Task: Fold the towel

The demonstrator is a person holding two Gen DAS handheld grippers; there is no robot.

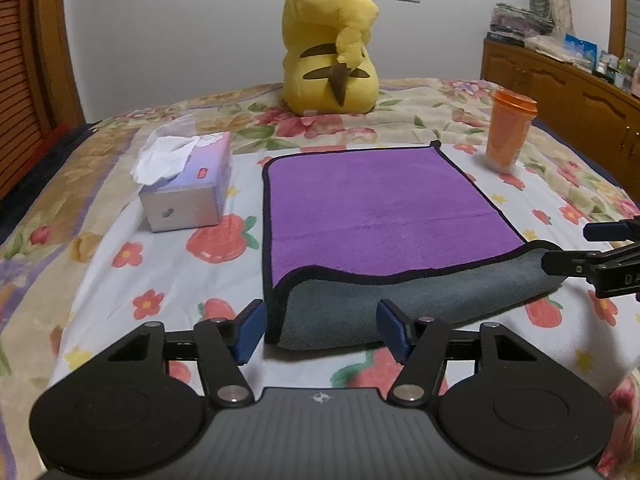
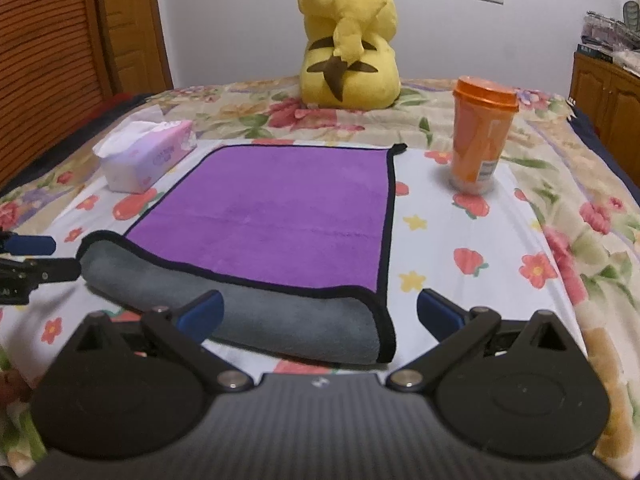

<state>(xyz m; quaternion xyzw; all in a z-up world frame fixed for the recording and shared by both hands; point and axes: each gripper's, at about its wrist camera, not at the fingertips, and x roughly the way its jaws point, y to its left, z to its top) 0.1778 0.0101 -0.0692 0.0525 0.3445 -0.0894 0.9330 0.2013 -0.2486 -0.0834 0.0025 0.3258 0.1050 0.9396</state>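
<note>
Purple towel (image 1: 376,208) lies flat, its grey near edge rolled up, before both wide-spread, empty claws (image 1: 320,330) (image 2: 318,314).

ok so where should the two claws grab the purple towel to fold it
Grip the towel at its two near corners, approaching from the near side: left claw on the left corner, right claw on the right. That near edge curls up, grey underside exposed, giving the open jaws something to pinch.
</note>
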